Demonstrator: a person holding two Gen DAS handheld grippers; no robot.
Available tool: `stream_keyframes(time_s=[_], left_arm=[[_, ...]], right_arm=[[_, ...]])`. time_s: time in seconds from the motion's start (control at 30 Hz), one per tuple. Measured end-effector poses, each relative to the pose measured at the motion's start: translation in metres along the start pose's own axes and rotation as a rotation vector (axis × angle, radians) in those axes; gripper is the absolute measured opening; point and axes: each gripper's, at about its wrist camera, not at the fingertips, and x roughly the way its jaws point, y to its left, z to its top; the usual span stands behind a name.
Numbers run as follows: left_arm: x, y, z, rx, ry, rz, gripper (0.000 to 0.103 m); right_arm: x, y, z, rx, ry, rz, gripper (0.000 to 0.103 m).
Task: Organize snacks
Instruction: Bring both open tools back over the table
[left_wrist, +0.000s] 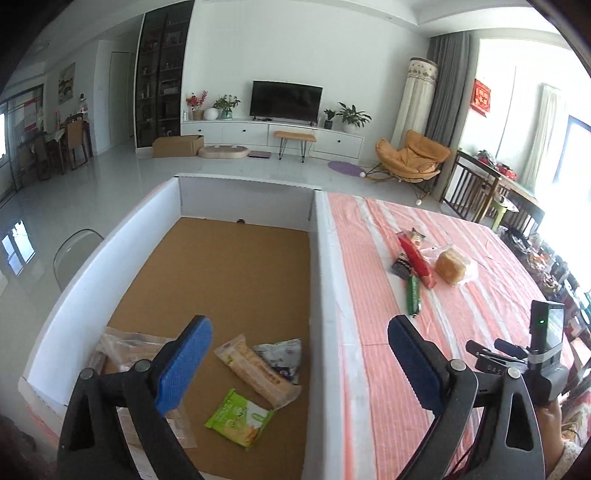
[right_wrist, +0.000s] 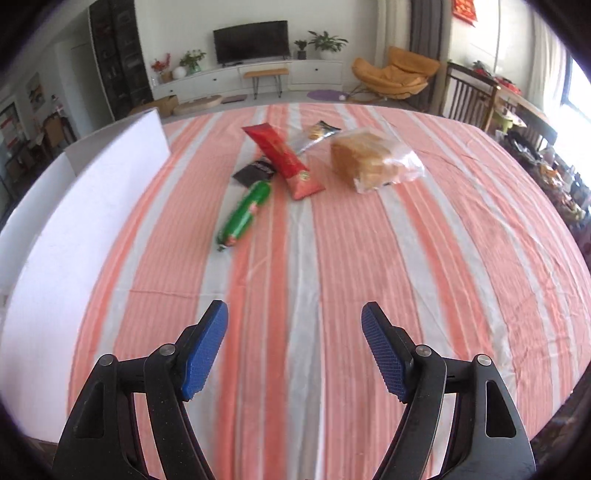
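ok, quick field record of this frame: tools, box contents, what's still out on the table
left tool: open, empty, over the box's near right wall
right tool: open, empty, above the striped tablecloth
box: white walls, cardboard floor, at table's left
in box: green packet, long biscuit pack, grey-white pouch, clear bag
on table: green sausage stick, red pack, dark packet, bagged bread, small clear snack bag
overlap: red pack lies over dark packet

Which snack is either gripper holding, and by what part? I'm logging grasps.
None. The left gripper is open over the box, and the right gripper is open above the tablecloth.
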Motion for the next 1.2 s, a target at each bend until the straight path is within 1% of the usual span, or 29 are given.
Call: stream_keyframes(time_s=[0.07, 0.13, 0.17, 0.2, 0.23, 0.3, 0.37, 0.43, 0.53, 0.7, 0.8, 0.97, 1.0, 1.1, 1.2], left_arm=[[0.002, -0.034, -0.002, 0.056, 0.012, -0.075, 0.096], [0.004, -0.072, -0.005, 0.120, 0.028, -0.145, 0.097], [0.008, -0.090, -0.007, 0.148, 0.043, -0.173, 0.098], [0.011, -0.107, -0.009, 0.168, 0.062, -0.197, 0.098], [0.016, -0.121, -0.012, 0.182, 0.081, -0.225, 0.098], [0.029, -0.146, -0.018, 0.197, 0.110, -0.261, 0.098], [0.046, -0.163, -0.025, 0.202, 0.145, -0.267, 0.098], [0.064, -0.177, -0.035, 0.207, 0.174, -0.255, 0.098], [0.090, -0.185, -0.048, 0.219, 0.195, -0.206, 0.098], [0.131, -0.179, -0.064, 0.222, 0.211, -0.113, 0.098], [0.153, -0.173, -0.071, 0.216, 0.232, -0.074, 0.098], [0.173, -0.158, -0.082, 0.182, 0.262, -0.037, 0.098], [0.172, -0.156, -0.083, 0.182, 0.251, -0.032, 0.098], [0.172, -0.155, -0.083, 0.180, 0.254, -0.036, 0.098], [0.173, -0.155, -0.084, 0.193, 0.262, -0.035, 0.102]], right_arm=[[0.011, -0.040, -0.012, 0.069, 0.019, -0.069, 0.078], [0.013, -0.069, -0.027, 0.138, 0.013, -0.115, 0.078], [0.010, -0.081, -0.031, 0.206, 0.016, -0.119, 0.078], [0.005, -0.092, -0.031, 0.267, 0.011, -0.087, 0.078], [0.003, -0.097, -0.030, 0.290, -0.014, -0.069, 0.078], [-0.001, -0.095, -0.026, 0.280, -0.055, -0.113, 0.078], [0.003, -0.089, -0.026, 0.261, -0.054, -0.132, 0.078], [0.005, -0.083, -0.025, 0.241, -0.046, -0.163, 0.078], [0.012, -0.088, -0.025, 0.242, -0.046, -0.190, 0.078], [0.023, -0.097, -0.028, 0.274, -0.002, -0.205, 0.078], [0.023, -0.096, -0.029, 0.269, -0.001, -0.212, 0.078], [0.023, -0.096, -0.031, 0.272, -0.002, -0.206, 0.083], [0.023, -0.095, -0.031, 0.272, -0.003, -0.206, 0.084], [0.023, -0.094, -0.031, 0.272, -0.003, -0.206, 0.086], [0.024, -0.094, -0.031, 0.270, -0.005, -0.207, 0.089]])
